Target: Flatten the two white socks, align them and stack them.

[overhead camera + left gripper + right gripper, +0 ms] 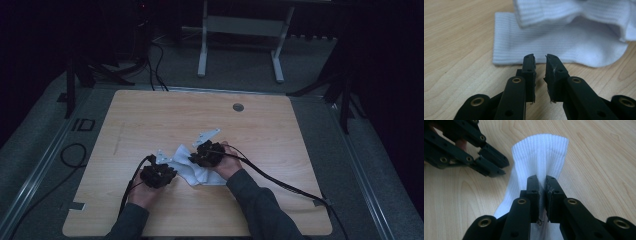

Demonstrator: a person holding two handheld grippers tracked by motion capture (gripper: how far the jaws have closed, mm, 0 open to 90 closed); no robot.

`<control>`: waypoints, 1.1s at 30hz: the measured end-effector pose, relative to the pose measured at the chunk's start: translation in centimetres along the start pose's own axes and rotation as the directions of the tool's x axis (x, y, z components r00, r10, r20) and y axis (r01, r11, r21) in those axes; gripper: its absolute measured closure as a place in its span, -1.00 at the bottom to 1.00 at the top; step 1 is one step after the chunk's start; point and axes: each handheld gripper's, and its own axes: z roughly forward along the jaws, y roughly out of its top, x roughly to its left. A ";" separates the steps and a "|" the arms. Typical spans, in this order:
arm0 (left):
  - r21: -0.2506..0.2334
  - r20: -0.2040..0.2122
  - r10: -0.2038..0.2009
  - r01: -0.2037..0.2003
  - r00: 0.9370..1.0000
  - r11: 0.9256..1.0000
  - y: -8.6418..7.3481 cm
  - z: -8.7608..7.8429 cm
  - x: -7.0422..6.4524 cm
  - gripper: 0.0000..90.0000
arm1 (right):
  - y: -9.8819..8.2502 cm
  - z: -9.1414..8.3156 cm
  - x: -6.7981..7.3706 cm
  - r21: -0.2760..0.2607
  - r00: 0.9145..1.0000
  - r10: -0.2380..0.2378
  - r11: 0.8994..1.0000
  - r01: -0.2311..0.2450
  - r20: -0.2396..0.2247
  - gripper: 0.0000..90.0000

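We have the right gripper [542, 180] clamped on the ribbed sock [541, 152], which lies on the table [150, 115] between our hands, while the left gripper [540, 58] sits slightly apart and empty just short of the sock's [554, 42] edge. The pinch looks thin, so a pull could slip the cloth free or drag the whole sock and spoil the fold.

White ribbed sock [541, 152], black grippers [540, 75], pale wood-grain table [150, 115].
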 end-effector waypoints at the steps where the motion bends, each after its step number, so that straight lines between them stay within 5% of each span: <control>1: 0.003 0.001 0.001 -0.001 1.000 1.000 0.0 0.1 0.0 0.73 | 0.0 0.0 0.0 0.000 1.000 0.000 1.000 0.000 0.000 0.83; 19: 0.035 0.001 0.017 -0.017 1.000 0.999 -0.1 0.6 -0.3 0.84 | -0.4 1.6 -0.2 -0.026 0.998 0.035 0.999 -0.036 -0.046 0.83; 20: 0.039 0.000 0.022 -0.022 1.000 0.999 -0.1 0.6 -0.3 0.84 | -0.4 1.8 -0.2 -0.027 0.998 0.038 0.999 -0.039 -0.057 0.82; 21: 0.041 -0.001 0.023 -0.023 1.000 0.999 -0.2 0.7 -0.4 0.85 | -0.5 2.1 -0.2 -0.026 0.997 0.017 0.999 -0.019 -0.080 0.58; 24: 0.039 -0.002 0.024 -0.024 1.000 0.999 -0.2 0.7 -0.5 0.86 | -0.6 1.9 -0.1 -0.028 0.999 0.013 0.999 -0.014 -0.052 0.34; 33: 0.037 -0.002 0.023 -0.023 1.000 0.999 -0.1 0.7 -0.5 0.86 | -0.3 0.2 0.4 0.021 0.997 -0.069 0.997 0.069 0.037 0.34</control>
